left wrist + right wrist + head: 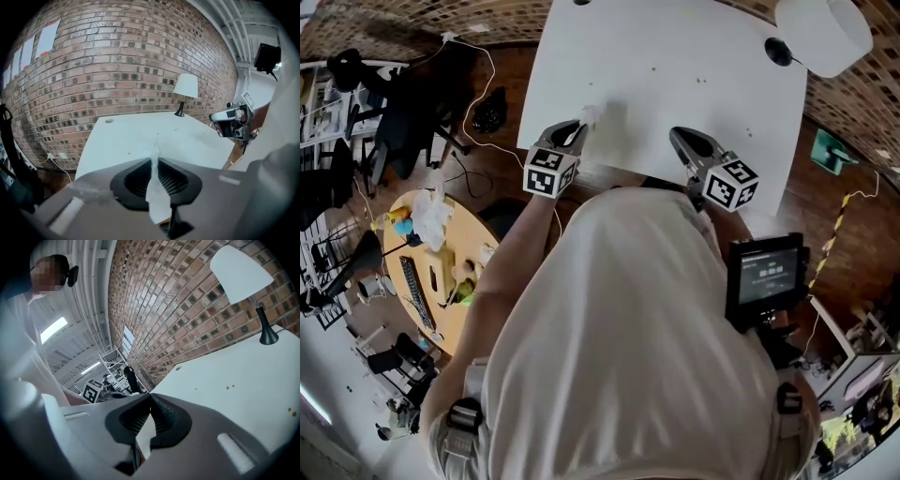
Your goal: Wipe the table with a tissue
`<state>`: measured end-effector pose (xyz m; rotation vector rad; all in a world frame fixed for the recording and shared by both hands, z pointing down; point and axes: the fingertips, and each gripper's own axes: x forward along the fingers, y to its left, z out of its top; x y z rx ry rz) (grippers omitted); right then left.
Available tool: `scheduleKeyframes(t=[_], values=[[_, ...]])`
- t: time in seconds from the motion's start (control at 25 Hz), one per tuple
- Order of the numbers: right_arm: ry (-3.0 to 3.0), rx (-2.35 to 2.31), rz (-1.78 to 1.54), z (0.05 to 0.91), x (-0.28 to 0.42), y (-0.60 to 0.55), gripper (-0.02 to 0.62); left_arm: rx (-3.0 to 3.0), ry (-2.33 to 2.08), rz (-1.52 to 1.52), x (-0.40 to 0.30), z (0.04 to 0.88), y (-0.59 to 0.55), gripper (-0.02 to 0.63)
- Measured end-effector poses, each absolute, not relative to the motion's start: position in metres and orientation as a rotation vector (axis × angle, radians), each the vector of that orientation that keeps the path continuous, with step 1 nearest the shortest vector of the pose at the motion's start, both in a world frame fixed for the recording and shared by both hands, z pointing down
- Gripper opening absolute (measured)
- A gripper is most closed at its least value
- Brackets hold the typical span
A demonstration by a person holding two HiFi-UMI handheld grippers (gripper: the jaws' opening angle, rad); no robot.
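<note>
The white table [675, 56] fills the top of the head view. A crumpled white tissue [589, 116] sticks out of my left gripper [579, 127] over the table's near left part. In the left gripper view the tissue [155, 190] runs as a thin strip between the pads, and the left gripper [154, 157] is shut on it. My right gripper [677, 134] hangs at the table's near edge, further right, and also shows in the left gripper view [232, 122]. Seen from its own camera, the right gripper [150, 396] has its tips together with nothing between them. Small brown crumbs [229, 387] dot the tabletop.
A white-shaded lamp [825, 33] on a black base [778, 52] stands at the table's far right corner, against a brick wall [117, 61]. A round wooden table [459, 230] with a keyboard and clutter stands on the left. A small screen [766, 272] sits to the right of the person.
</note>
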<state>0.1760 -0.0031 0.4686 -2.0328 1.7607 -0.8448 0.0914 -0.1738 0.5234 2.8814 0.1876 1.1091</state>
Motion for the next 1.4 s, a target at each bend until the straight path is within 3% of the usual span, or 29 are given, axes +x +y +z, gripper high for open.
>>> scheduleKeyframes(t=[0.64, 1.24, 1.4], values=[[1.775, -1.951, -0.897, 0.475, 0.224, 0.003, 0.008, 2.799, -0.237, 1.177, 0.131, 0.547, -0.246, 0.052], [1.571, -2.112, -0.901, 0.472, 0.226, 0.006, 0.008, 2.82, -0.075, 1.349, 0.177, 0.597, -0.272, 0.055], [1.529, -2.138, -0.897, 0.47, 0.221, -0.002, 0.008, 2.838, 0.022, 1.416, 0.179, 0.605, -0.269, 0.093]])
